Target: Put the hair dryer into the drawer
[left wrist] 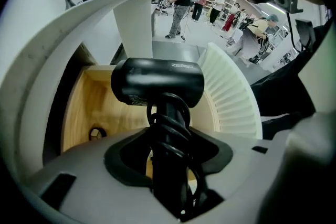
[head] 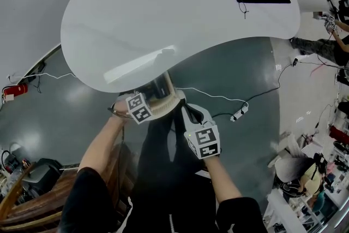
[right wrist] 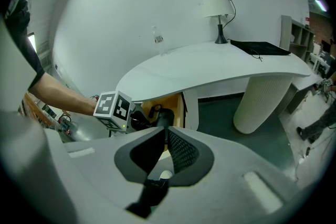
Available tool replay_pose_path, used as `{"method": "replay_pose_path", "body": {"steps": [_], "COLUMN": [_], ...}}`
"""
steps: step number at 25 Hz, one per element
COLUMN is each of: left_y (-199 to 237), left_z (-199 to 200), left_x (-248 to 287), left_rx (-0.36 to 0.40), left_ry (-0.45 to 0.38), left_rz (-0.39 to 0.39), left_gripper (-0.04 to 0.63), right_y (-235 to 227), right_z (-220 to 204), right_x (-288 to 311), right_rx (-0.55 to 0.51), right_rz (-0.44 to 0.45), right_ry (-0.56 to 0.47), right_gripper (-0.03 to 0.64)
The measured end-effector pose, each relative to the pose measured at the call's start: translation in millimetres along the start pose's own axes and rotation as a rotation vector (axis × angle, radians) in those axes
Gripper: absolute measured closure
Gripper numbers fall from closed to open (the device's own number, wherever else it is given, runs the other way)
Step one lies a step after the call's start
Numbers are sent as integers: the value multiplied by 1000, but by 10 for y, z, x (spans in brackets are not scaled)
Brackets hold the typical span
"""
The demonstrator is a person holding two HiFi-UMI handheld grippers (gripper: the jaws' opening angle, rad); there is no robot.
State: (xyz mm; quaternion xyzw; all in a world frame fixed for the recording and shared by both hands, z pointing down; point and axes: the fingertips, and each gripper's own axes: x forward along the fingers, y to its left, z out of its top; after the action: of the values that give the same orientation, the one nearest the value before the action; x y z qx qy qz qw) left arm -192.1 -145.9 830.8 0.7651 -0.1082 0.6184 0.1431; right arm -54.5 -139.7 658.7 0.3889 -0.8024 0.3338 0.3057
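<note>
One hair dryer [left wrist: 157, 84], barrel lying crosswise.

Hair dryer [left wrist: 157, 84] black; drawer [left wrist: 100, 107] pale wood; desk [head: 180, 3] white; floor [head: 54, 112] dark grey.

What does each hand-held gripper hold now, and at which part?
The left hand-held gripper holds the hair dryer by its cord-wrapped handle. The right hand-held gripper holds nothing.

- Left gripper [head: 146, 105], on a bare forearm [head: 101, 144] reaching toward 1 o'clock, has its jaws clamped on the hair dryer [left wrist: 157, 81] handle.
- Right gripper [head: 185, 112] points toward 11 o'clock, jaws together and empty.
</note>
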Motion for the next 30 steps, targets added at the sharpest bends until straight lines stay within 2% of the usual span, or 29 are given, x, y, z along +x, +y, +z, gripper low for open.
{"method": "replay_pose_path", "body": {"steps": [10,19,30], "left_y": [65,128,104], "left_z": [-9,-48,-79], "left_x": [151,213,389], "left_rx": [2,0,19], "left_ry": [15,52,87], "left_rz": [-10,36,51], "left_gripper": [379,379,379], "right_y": [-48,-64,-1], "right_z": [-43,-42,-96], "right_x": [41,47,43], "right_rx": [8,14,15], "right_rz": [-12,-10,-11], "right_ry": [11,21,32], "right_gripper": [609,609,609]}}
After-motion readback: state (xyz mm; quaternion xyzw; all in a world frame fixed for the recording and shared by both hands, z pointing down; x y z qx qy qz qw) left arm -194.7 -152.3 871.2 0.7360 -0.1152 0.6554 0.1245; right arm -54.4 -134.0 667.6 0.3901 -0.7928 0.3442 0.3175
